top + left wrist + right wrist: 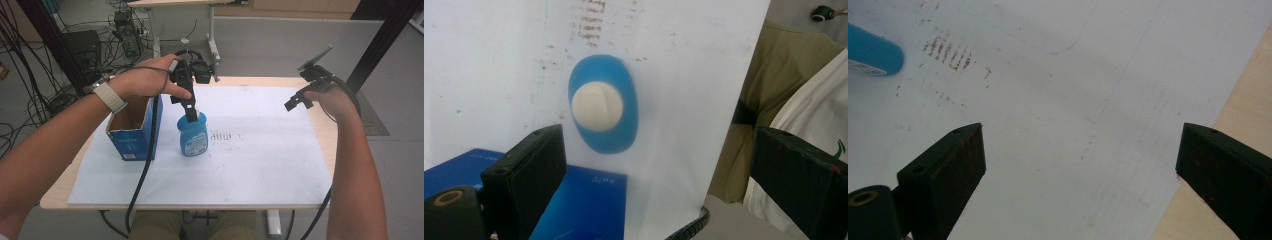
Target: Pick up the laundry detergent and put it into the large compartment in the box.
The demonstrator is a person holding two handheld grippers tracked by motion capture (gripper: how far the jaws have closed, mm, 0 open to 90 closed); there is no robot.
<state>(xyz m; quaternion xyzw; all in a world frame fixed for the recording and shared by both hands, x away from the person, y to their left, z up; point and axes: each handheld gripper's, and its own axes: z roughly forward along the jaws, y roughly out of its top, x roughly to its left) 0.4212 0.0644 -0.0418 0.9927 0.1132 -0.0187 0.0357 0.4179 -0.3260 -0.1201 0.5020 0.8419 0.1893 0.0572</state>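
Observation:
A blue bottle (193, 135) with a white cap (597, 106) stands upright on the white sheet (260, 150). My left gripper (190, 107) hangs just above the cap, pointing down, jaws wide open and empty; the left gripper view looks straight down on the bottle (604, 102). An open blue cardboard box (134, 127) stands just left of the bottle, its side also in the left gripper view (574, 205). My right gripper (296, 102) hovers open over the sheet's far right; its view catches the bottle's base (870, 52) at the top left.
The sheet bears brown smudge marks (224, 135) right of the bottle. The wooden table edge (1243, 100) runs beside the right gripper. Cables (145, 170) trail from the left gripper across the front edge. Desks and wiring stand beyond the table.

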